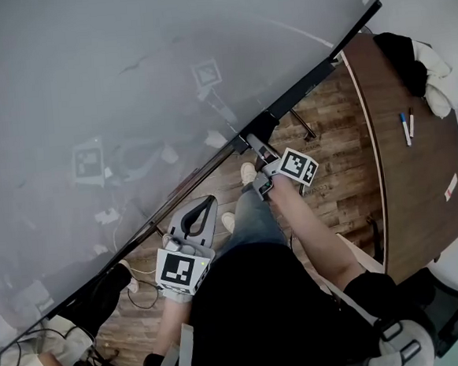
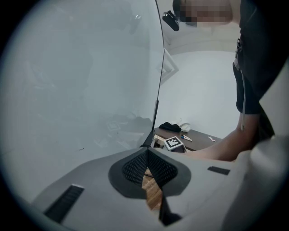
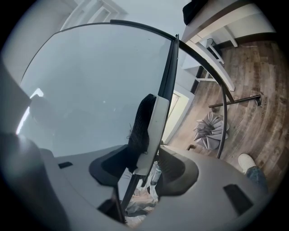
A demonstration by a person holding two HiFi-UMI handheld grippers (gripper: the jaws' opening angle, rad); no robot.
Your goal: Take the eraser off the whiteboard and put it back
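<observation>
we see a brown table (image 1: 420, 203) on a wood floor (image 1: 339, 122). two markers (image 1: 407, 129) lie on it side by side, near a black and white bundle (image 1: 419, 65) at its end. cables (image 1: 143, 294) trail on the floor.

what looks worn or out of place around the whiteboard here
The eraser, which stands between the right gripper's jaws by the whiteboard's dark frame, has frayed black felt. Loose threads stick out from its felt side, toward the board. Nothing else stands out.
</observation>
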